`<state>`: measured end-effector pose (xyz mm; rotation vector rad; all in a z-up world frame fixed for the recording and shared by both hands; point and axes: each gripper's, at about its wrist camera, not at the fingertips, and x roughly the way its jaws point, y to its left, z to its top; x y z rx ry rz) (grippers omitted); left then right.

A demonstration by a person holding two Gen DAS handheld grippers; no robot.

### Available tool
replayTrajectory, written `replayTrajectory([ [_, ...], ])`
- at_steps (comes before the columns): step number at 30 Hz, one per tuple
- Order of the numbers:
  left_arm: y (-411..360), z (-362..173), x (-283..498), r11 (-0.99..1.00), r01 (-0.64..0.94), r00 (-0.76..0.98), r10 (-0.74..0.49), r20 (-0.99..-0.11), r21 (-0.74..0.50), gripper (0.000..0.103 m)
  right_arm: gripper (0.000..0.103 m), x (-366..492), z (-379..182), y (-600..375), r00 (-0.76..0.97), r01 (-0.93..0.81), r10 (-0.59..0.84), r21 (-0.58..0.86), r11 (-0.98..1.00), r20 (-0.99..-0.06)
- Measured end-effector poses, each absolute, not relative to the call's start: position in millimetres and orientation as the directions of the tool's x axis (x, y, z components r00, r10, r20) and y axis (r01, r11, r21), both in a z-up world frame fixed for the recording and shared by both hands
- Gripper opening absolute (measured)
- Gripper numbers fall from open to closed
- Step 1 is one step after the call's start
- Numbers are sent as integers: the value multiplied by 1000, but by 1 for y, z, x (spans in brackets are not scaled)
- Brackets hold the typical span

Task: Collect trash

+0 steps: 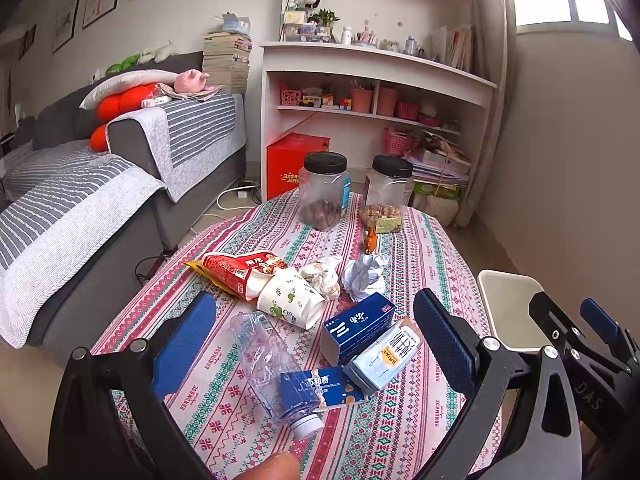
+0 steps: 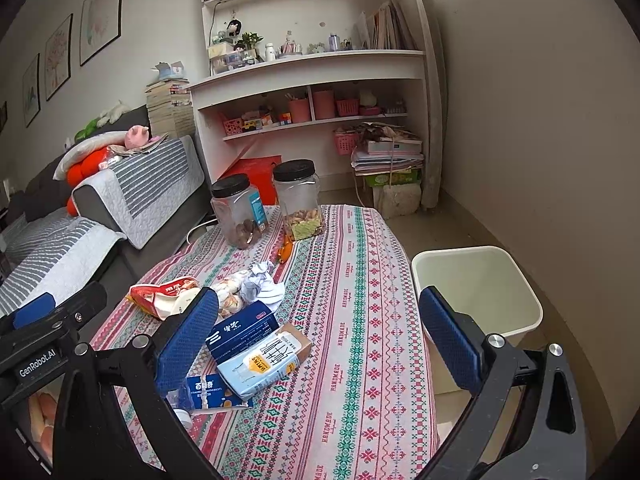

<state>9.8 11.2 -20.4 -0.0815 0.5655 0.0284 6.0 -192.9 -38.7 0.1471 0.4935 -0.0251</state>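
Trash lies on the patterned tablecloth (image 1: 404, 412): a clear plastic bottle (image 1: 268, 364), a flat blue biscuit box (image 1: 320, 390), a dark blue carton (image 1: 358, 326), a pale blue milk carton (image 1: 386, 356), a paper cup (image 1: 290, 298), a red snack bag (image 1: 236, 270), crumpled wrappers (image 1: 322, 276) and a white paper ball (image 1: 366, 276). My left gripper (image 1: 316, 340) hovers open above the bottle and cartons, holding nothing. My right gripper (image 2: 320, 336) is open and empty too, over the milk carton (image 2: 262, 362) and dark blue carton (image 2: 242, 334). A white bin (image 2: 476, 292) stands right of the table.
Two black-lidded jars (image 1: 322, 190) (image 1: 388, 194) with snacks stand at the table's far end, a small orange item (image 1: 370, 240) near them. A grey sofa (image 1: 120, 184) runs along the left. White shelves (image 1: 376, 80) and a red box (image 1: 290, 162) are behind the table.
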Motion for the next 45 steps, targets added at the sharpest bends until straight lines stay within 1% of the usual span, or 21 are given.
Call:
replayTrajectory([
  [45,9,-18,10,996,-53,840,5,-542,-73,96,96,6,-40,-192,874,58,10,126,990,-486],
])
